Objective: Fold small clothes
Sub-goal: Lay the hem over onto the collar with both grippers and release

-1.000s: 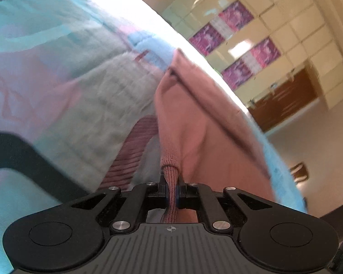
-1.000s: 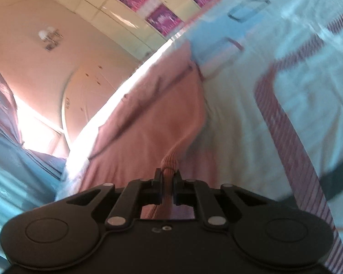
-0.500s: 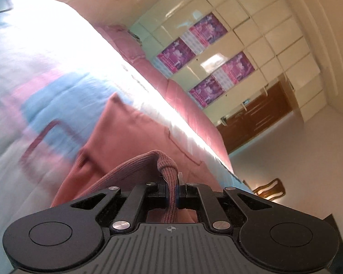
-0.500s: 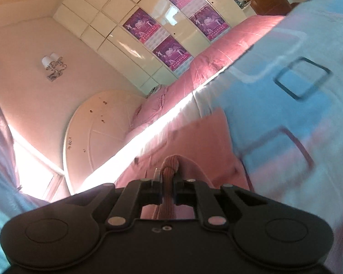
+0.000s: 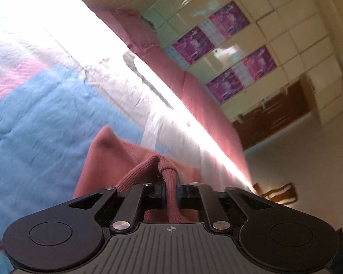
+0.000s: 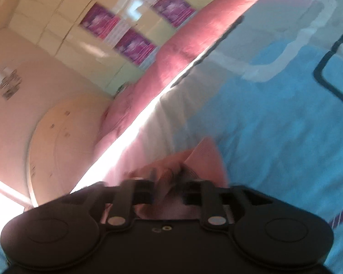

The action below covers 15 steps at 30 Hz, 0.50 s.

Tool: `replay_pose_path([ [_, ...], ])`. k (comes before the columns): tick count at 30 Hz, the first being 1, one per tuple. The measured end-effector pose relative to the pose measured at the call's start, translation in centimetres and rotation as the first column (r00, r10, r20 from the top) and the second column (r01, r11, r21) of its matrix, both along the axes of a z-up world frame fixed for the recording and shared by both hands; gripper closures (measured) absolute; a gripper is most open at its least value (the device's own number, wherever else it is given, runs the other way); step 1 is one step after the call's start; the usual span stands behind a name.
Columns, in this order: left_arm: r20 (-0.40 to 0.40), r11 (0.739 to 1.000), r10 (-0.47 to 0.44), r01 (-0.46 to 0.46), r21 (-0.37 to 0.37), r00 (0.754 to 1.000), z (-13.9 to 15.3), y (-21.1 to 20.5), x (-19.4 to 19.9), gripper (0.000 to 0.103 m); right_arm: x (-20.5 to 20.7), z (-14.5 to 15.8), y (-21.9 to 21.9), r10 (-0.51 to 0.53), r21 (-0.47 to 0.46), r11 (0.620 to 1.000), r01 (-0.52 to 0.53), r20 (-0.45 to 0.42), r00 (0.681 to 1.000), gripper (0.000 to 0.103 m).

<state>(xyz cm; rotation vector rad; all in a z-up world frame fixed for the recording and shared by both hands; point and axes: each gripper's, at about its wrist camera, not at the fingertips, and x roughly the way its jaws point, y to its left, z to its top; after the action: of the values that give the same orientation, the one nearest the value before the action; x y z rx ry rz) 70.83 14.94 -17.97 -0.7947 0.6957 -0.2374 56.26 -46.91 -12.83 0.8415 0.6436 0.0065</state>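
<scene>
A dusty-pink knit garment [image 5: 116,157] lies on the blue, white and pink bed cover [image 5: 34,125]. Its ribbed hem bunches up into my left gripper [image 5: 170,194]. The jaws are starting to open, but the pads still press on the rib. In the right wrist view the picture is blurred. My right gripper [image 6: 169,194] has its jaws opening wide, and the pink garment [image 6: 208,159] lies loose between them, no longer pinched. Most of the garment is hidden under both grippers' bodies.
A pink quilt [image 5: 194,86] lies along the bed's far side, also visible as the pink quilt [image 6: 183,52]. Beyond it stands a cream wardrobe with purple panels [image 5: 228,52]. A round headboard [image 6: 64,137] is at the left and a wooden chair [image 5: 276,194] on the floor.
Both grippers carried the garment's hem far across the bed toward its far side. The right jaws have parted and released the rib. The left still pinches its rib.
</scene>
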Motion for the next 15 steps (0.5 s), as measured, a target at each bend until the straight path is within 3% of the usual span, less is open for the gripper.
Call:
replay_pose_path([
  [1, 0.011, 1.000, 0.014, -0.014, 0.024, 1.000, -0.3, 0.0, -0.2, 0.046, -0.4, 0.5, -0.1, -0.033, -0.039, 0.999, 0.033, 0.015, 0.999, 0.038],
  [3, 0.056, 0.995, 0.044, -0.049, 0.082, 0.997, 0.0, 0.7, -0.7, 0.022, -0.9, 1.0, -0.2, -0.013, -0.076, 0.997, 0.018, 0.066, 0.998, 0.046],
  [6, 0.068, 0.986, -0.018, 0.006, 0.168, 0.998, 0.0, 0.8, 0.2, 0.023, -0.9, 1.3, 0.5, 0.068, -0.158, 0.986, -0.058, 0.057, 0.996, 0.058],
  [8, 0.063, 0.956, -0.102, 0.080, 0.283, 0.993, 0.2, -0.1, 1.0, 0.027, -0.7, 1.5, 1.6, 0.136, -0.245, 0.962, -0.122, 0.039, 0.990, 0.060],
  [11, 0.047, 0.860, -0.231, 0.181, 0.477, 0.972, 0.9, -2.6, 2.4, 0.036, 0.0, 1.9, 3.5, 0.217, -0.365, 0.909, -0.201, 0.003, 0.976, 0.061],
  [15, -0.005, 0.730, -0.367, 0.291, 0.618, 0.930, 0.8, -5.8, 4.5, 0.044, 1.2, 2.3, 5.9, 0.312, -0.505, 0.811, -0.296, -0.055, 0.949, 0.062],
])
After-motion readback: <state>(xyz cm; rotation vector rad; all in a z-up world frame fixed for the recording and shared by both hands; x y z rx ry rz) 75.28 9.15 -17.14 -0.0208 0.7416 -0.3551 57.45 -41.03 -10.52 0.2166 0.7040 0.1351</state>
